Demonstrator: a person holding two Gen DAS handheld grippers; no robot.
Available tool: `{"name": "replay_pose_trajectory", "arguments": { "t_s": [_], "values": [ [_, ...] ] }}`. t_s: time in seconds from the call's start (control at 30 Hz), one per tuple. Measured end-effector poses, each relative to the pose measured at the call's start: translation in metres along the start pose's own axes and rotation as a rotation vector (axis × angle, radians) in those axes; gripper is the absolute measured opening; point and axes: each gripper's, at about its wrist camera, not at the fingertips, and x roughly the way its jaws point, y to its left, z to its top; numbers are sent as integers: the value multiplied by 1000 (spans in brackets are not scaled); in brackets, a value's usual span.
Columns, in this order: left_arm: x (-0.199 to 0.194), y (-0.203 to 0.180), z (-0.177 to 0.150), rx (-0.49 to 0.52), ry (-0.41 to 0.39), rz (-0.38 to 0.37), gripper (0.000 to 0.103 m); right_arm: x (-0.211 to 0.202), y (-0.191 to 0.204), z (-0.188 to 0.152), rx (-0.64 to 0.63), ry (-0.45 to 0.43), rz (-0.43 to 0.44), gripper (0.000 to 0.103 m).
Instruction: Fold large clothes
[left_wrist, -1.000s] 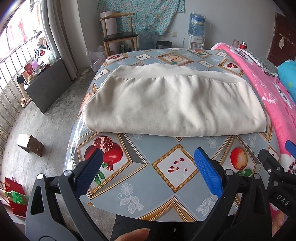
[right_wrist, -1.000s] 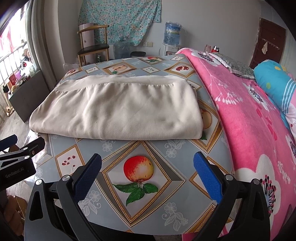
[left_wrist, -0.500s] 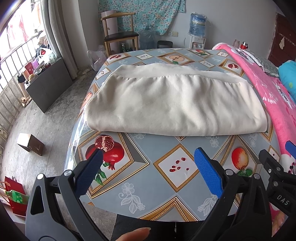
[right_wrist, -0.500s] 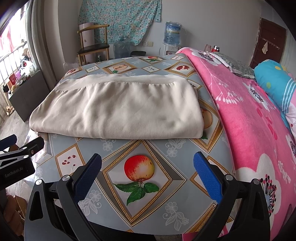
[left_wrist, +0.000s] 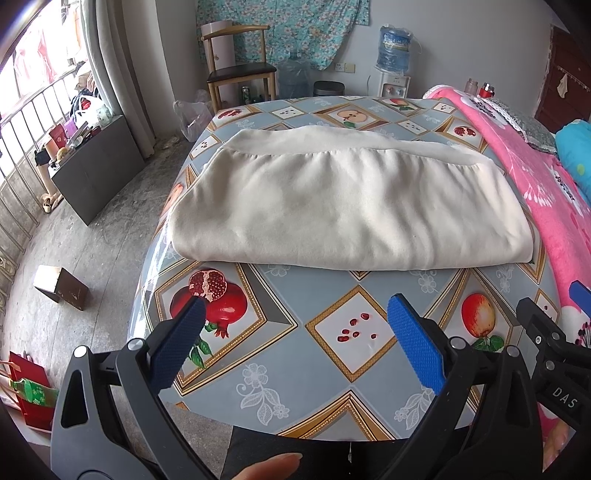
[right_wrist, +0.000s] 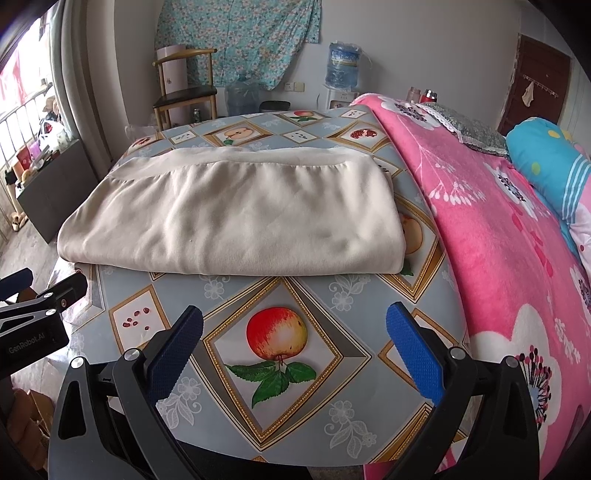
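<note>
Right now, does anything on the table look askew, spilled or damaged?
Nothing stands out. The cream garment lies folded flat on the fruit-print tablecloth, its edges fairly even. Both the left gripper and the right gripper are open and empty.

Both tongs, left tongs (left_wrist: 293, 341) and right tongs (right_wrist: 293, 343), have black plastic arms, bumpy blue pads (right_wrist: 415, 356), silver screws and small white letters

Bright daylight from window (left_wrist: 33, 96) at left, soft shadows, mild glare on tablecloth (left_wrist: 332, 354) edge; sharp focus, strong fisheye warp, dark corners.
</note>
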Motion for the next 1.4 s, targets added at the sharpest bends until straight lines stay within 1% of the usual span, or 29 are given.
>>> {"name": "replay_pose_trajectory", "arguments": {
  "t_s": [0.83, 1.4],
  "values": [
    [0, 0, 0, 0, -1, -1, 95, 0, 1, 0, -3, 0, -3, 97],
    [4, 2, -1, -6, 4, -12, 95, 1, 6, 0, -21, 2, -21, 97]
  ]
}}
